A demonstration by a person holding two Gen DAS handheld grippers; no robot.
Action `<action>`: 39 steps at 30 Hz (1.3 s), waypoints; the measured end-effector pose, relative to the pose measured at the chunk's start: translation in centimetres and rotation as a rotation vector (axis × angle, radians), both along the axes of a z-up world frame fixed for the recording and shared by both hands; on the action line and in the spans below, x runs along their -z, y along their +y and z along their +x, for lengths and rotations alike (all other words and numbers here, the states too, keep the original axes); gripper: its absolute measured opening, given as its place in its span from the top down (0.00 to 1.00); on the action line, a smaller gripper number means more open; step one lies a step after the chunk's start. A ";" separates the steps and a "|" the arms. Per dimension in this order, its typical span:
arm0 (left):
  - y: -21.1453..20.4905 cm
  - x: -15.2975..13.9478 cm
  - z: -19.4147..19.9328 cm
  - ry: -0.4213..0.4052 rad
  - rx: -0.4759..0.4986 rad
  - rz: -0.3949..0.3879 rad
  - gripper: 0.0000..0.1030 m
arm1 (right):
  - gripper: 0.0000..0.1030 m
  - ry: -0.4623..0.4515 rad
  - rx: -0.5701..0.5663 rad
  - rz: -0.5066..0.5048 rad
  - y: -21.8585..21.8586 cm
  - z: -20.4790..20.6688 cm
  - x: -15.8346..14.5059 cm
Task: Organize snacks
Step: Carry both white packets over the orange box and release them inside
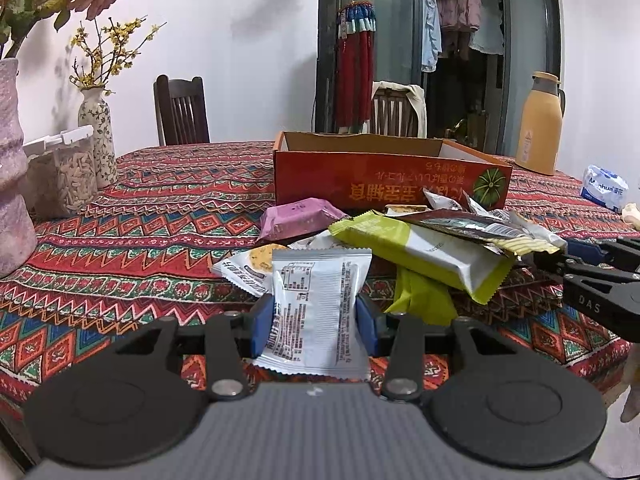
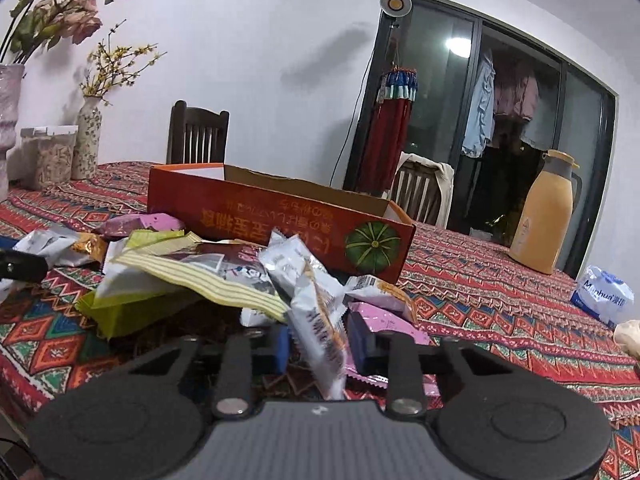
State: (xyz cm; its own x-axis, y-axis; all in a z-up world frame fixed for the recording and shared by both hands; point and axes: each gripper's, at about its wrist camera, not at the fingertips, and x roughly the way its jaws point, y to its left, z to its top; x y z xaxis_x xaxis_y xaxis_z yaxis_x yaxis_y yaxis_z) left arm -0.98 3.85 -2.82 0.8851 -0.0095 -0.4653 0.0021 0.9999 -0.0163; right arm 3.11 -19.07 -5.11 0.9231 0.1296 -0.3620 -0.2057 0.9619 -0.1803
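**Snack sort barely begun as both grippers lift their first packets**

Left wrist view: the left gripper has its jaws clamped on a white snack packet, held upright between the blue pads with its printed back to the camera; ahead of the jaws lies the loose pile of snacks on the patterned tablecloth, a yellow-green packet just right of the jaws, a purple packet further ahead; beyond the pile stands the orange box, open-topped, its inside hidden from here; the right gripper shows at the far right edge.

Right wrist view: the right gripper grasps a white-and-orange packet, pinched edge-on between its jaws; a pink packet lies under and just right of them; the heap spreads left of the jaws and ahead, touching the orange box; whether anything sits inside cannot be told.

Judged from this, most snacks are still unsorted; two packets are in hand, none visibly placed.
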 end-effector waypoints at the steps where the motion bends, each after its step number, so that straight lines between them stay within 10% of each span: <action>1: 0.1 0.0 0.0 -0.001 -0.002 -0.003 0.57 | 0.82 0.003 -0.007 0.009 -0.2 -0.1 0.0; 39: -2.0 -8.1 4.7 -0.175 -0.005 -0.027 0.57 | 0.91 -0.128 -0.034 0.267 -5.7 0.9 -5.6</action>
State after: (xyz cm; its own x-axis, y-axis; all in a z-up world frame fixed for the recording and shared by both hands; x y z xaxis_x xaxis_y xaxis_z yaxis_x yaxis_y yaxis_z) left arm 3.69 1.86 5.25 0.9526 -0.0156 -0.3037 0.0027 0.9991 -0.0431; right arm 4.02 -24.81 0.47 0.9526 0.2362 -0.1916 -0.2306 0.9717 0.0514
